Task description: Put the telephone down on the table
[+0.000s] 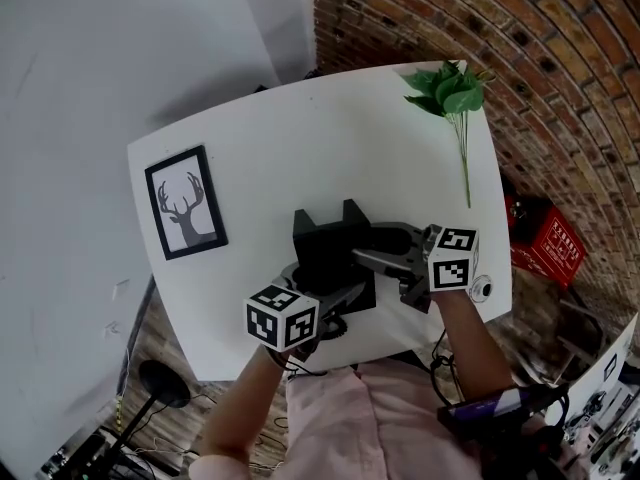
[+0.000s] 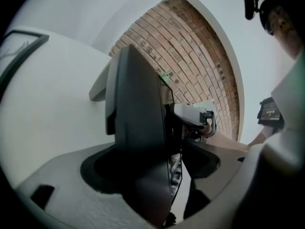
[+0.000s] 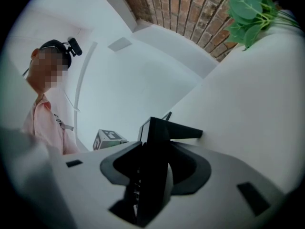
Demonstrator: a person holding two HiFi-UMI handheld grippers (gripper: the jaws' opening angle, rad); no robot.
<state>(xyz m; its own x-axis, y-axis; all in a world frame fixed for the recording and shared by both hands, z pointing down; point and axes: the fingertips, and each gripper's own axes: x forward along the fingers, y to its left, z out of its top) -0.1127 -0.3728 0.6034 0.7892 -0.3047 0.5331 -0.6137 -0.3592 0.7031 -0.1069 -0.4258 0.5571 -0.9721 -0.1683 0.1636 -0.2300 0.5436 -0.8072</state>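
Note:
The black telephone [image 1: 330, 243] stands on the white table [image 1: 260, 138], near its front edge. My left gripper [image 1: 338, 294] reaches in from the near side. In the left gripper view the telephone [image 2: 138, 128] stands upright between the wide-spread jaws of the left gripper [image 2: 152, 163], with a sliver of gap on the right side, so it is open. My right gripper [image 1: 378, 254] comes in from the right and is shut on the telephone [image 3: 159, 147], which fills the gap of the right gripper [image 3: 155, 171]. The right gripper [image 2: 193, 116] also shows behind the telephone.
A framed deer picture [image 1: 186, 203] lies at the table's left. A green leafy sprig [image 1: 450, 93] lies at the far right corner. A small round object [image 1: 481, 288] sits by the right edge. A brick wall and a red crate [image 1: 548, 243] are to the right.

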